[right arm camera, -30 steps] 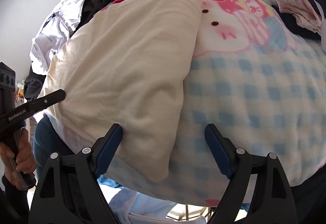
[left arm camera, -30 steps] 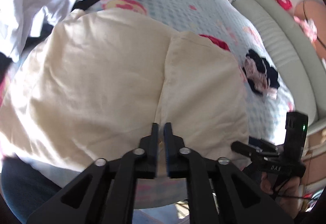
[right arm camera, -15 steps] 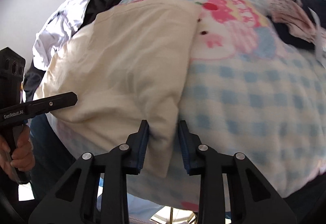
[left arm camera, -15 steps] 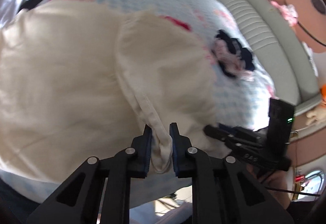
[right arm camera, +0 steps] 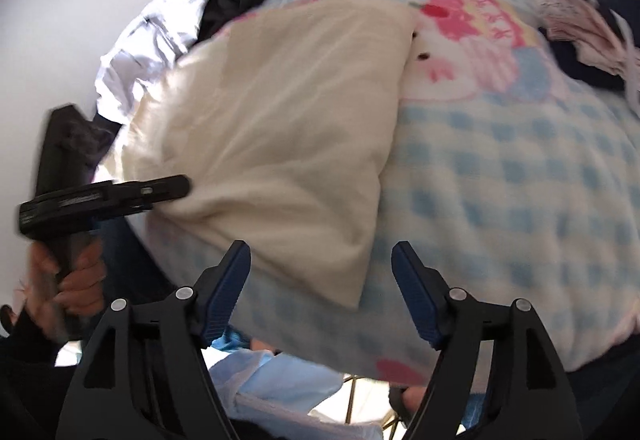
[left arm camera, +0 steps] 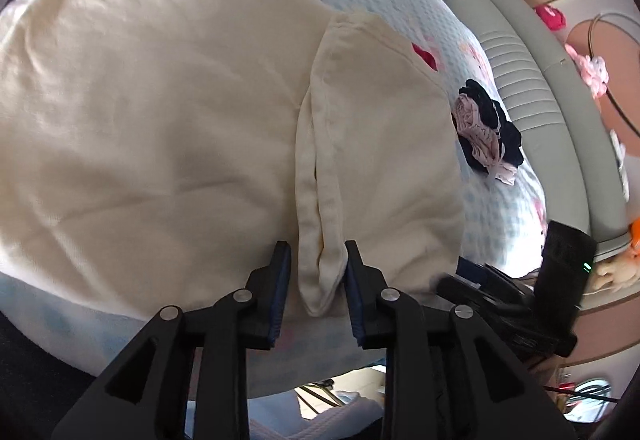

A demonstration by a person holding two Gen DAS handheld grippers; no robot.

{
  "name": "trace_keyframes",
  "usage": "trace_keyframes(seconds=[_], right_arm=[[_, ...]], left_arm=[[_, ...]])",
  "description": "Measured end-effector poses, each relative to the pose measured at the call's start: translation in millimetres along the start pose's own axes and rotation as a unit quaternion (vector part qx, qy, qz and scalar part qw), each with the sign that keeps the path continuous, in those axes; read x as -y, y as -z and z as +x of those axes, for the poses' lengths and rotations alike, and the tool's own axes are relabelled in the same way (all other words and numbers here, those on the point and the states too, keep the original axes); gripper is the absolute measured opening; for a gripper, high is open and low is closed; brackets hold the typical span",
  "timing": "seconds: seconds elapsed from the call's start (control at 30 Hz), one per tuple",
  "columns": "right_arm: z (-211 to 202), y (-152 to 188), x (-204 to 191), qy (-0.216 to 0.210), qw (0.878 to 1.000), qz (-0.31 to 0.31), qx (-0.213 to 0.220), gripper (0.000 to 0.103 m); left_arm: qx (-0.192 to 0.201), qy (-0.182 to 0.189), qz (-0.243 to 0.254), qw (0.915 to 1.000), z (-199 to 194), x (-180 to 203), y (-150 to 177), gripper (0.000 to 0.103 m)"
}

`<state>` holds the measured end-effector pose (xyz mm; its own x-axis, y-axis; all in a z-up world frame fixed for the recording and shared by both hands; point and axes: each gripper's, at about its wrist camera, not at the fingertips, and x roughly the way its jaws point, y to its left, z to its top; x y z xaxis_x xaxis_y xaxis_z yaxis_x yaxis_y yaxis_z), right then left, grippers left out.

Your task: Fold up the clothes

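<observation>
A cream garment [left arm camera: 180, 119] lies folded on the checked blanket [right arm camera: 500, 179], with a narrower folded layer on its right side. My left gripper [left arm camera: 316, 280] is at the garment's near edge. Its jaws are partly open around a hanging fold of the cloth, with a small gap on the left side. My right gripper [right arm camera: 322, 272] stands wide open just below the cream garment's [right arm camera: 288, 111] near right corner and holds nothing. The left gripper [right arm camera: 108, 195] touches the cloth's near left edge in the right wrist view. In the left wrist view, the right gripper [left arm camera: 520, 300] sits low at the right.
A pile of dark and pink clothes [left arm camera: 484, 135] lies on the blanket to the right of the garment. White and black clothes [right arm camera: 160, 35] are heaped at the far left. A grey padded bed end [left arm camera: 540, 99] runs along the right. A hand [right arm camera: 76, 280] grips the left tool's handle.
Both grippers were shut on the garment's near edge half a second ago. The right has opened wide and let go; the left's jaws have spread around the fold.
</observation>
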<state>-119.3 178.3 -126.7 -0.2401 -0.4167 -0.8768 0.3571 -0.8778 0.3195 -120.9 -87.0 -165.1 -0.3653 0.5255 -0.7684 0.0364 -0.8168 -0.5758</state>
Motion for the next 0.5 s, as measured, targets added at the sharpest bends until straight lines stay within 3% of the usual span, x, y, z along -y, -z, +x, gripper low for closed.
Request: trace_keyframes(seconds=[0.03, 0.13, 0.27, 0.43, 0.5], right_arm=[[8, -2, -1, 0.019, 1.000, 0.001, -0.010, 0.059], [10, 2, 7, 0.025, 0.999, 0.011, -0.018, 0.056], [-1, 13, 17, 0.036, 0.999, 0.018, -0.020, 0.057], [-28, 7, 7, 0.006, 1.000, 0.022, 0.008, 0.060], [-36, -4, -4, -0.017, 0.999, 0.010, 0.032, 0.067]], left_arm=[[0.000, -0.006, -0.004, 1.0000, -1, -4, 1, 0.023], [0.018, -0.060, 0.011, 0.9980, -6, -4, -3, 0.020], [0.014, -0.053, 0.006, 0.9985, -15, -6, -4, 0.021], [0.047, -0.008, 0.060, 0.9971, -32, 19, -1, 0.022], [0.005, -0.040, 0.065, 0.9970, -10, 17, -4, 0.022]])
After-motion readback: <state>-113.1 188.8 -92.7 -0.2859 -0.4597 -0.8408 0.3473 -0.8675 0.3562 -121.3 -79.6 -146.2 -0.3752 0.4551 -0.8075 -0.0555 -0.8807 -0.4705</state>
